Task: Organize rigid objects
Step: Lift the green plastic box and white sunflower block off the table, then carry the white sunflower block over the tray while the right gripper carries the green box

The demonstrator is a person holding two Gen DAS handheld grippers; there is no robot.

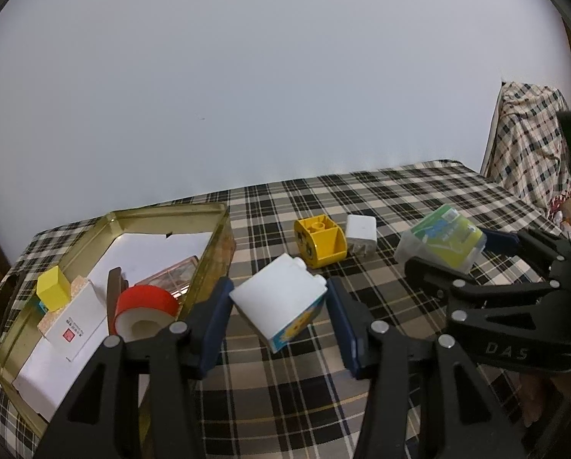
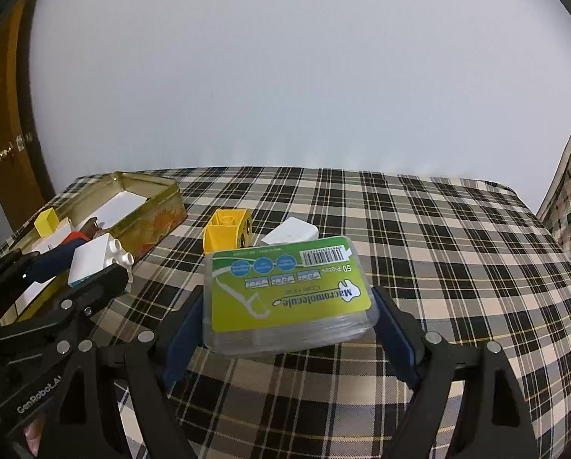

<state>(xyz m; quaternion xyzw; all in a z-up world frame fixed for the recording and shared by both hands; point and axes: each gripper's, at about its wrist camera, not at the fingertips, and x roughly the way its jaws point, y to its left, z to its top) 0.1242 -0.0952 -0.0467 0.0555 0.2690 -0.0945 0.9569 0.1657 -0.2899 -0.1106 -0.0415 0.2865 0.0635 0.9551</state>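
Both grippers carry a load: our left gripper [image 1: 278, 317] clamps a white toy block [image 1: 281, 306], and our right gripper [image 2: 285, 325] stands wide around a clear floss-pick box [image 2: 289, 294], pads on its two sides.

We hold the block just beside the gold tin [image 1: 216, 229] at the left of the plaid-covered bench [image 2: 438, 267]; the floss-pick box sits further right, apparently lifted clear of the cloth. Inside the tin we already see a red tape roll [image 1: 148, 306], a small yellow cube [image 1: 54, 287] and a white carton [image 1: 75, 325]. Two pieces are left loose on the bench: a yellow toy block [image 1: 320, 241] and, touching it, a white charger [image 1: 362, 235]. We judge the sorting past halfway, with two items in hand and two waiting.
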